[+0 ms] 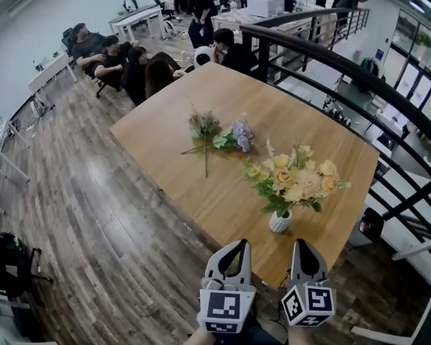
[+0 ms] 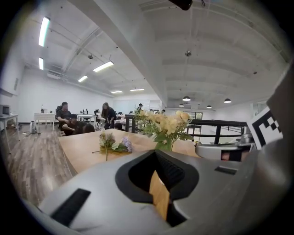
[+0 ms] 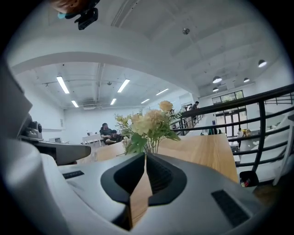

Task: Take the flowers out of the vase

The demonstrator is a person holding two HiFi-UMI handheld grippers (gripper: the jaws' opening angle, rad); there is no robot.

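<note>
A small white vase (image 1: 280, 223) stands near the front right corner of the wooden table (image 1: 167, 129), holding a bunch of yellow and cream flowers (image 1: 296, 179). Two loose flower stems, one greenish (image 1: 205, 128) and one lilac (image 1: 240, 135), lie flat on the table behind it. My left gripper (image 1: 238, 243) hangs just off the table's front edge, left of the vase, jaws together and empty. My right gripper (image 1: 303, 243) hangs just right of the vase, a thin slit between its tips, nothing in them. In the left gripper view the flowers (image 2: 163, 125) rise ahead of the left gripper (image 2: 156, 153). In the right gripper view they (image 3: 147, 123) stand straight beyond the right gripper (image 3: 145, 157).
Several people (image 1: 135, 63) sit at the table's far end. A black railing (image 1: 364, 79) curves along the right side, with a drop beyond it. Wood-plank floor (image 1: 90, 219) lies to the left. Desks (image 1: 137, 16) stand further back.
</note>
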